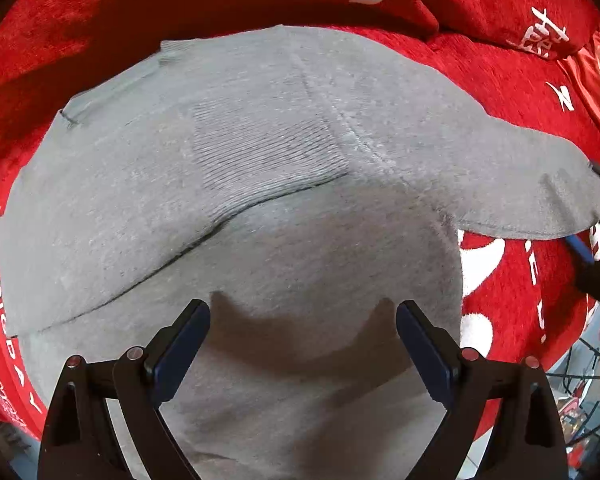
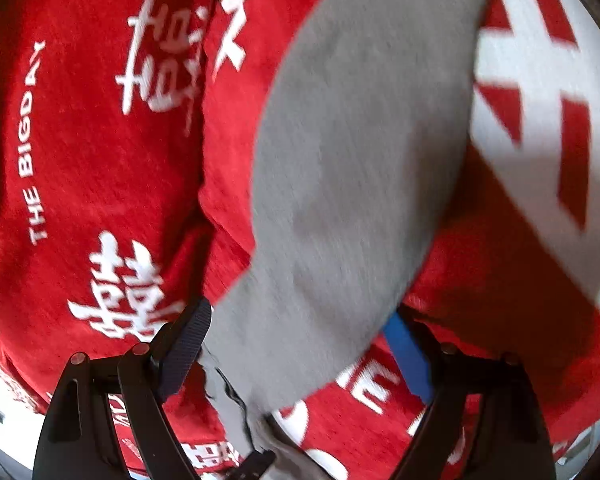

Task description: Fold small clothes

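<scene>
Left claw [image 1: 303,322] hung wide apart at the lower centre, empty over the grey garment [image 1: 260,200] spread on the red blanket [image 1: 520,92]. Right claw [image 2: 304,328] gaped wide too, a grey sleeve [image 2: 360,160] running between its fingers, ungripped.

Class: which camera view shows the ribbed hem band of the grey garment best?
The left wrist view: the ribbed hem band lies sharp, folded over the grey garment on the red blanket. The right wrist view shows only a blurred sleeve-like grey strip, no ribbing.
</scene>
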